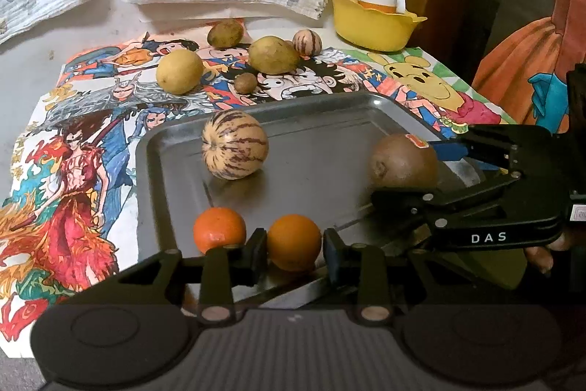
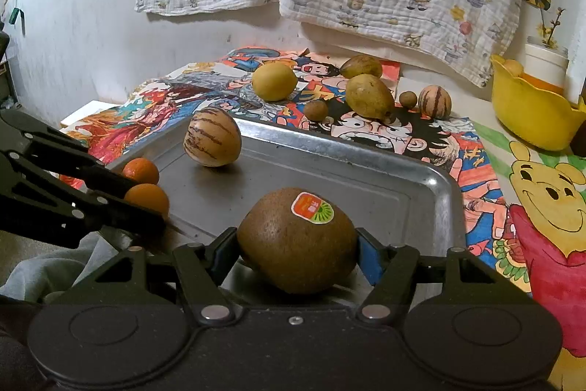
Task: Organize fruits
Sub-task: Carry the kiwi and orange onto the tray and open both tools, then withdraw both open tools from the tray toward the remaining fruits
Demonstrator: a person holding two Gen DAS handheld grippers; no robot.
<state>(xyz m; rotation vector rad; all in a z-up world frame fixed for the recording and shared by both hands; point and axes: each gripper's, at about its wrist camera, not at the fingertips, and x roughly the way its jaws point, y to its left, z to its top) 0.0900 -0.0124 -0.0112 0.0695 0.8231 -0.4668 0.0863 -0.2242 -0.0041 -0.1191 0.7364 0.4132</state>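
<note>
While the right gripper (image 2: 297,246) clasps the brown kiwi (image 2: 296,240) across its middle at the near edge of the metal tray (image 2: 421,185), the left gripper (image 1: 294,250) stands around one orange (image 1: 293,242), its pads at the sides, though I cannot tell if they press. Both fruits look light, rounded and easily bruised, so a gentle hold across the widest part seems best.

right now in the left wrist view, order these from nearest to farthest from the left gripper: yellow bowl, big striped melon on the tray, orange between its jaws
1. The orange, between the jaws of the left gripper, at the tray's near edge.
2. The big striped melon, farther back on the tray, slightly left.
3. The yellow bowl, off the tray, far back on the right by the wall.
</note>
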